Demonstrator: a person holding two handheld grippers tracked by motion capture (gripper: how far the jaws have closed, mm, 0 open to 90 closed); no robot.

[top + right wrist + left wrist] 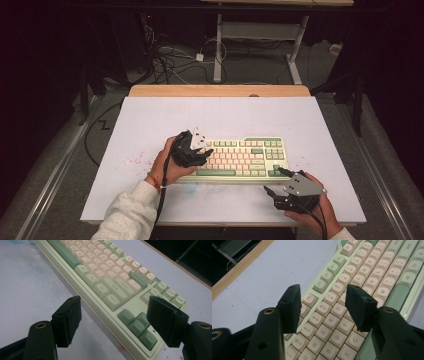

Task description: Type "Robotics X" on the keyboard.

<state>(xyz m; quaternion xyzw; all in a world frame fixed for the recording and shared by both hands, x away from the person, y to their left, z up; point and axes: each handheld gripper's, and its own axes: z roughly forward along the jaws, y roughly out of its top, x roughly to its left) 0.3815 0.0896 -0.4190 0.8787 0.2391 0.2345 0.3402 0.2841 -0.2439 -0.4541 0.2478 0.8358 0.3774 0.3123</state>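
keyboard (245, 157): centre of white surface (150, 120), long side level | left tongs (323, 306): over its 9 o'clock end, parted, nothing between | right tongs (113, 320): at its 5 o'clock corner, agape, empty

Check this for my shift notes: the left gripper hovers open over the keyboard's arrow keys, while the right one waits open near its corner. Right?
Not quite. The left gripper hovers open over the letter keys at the keyboard's left end, as the left gripper view shows. The right gripper does wait open near the corner with the arrow keys.
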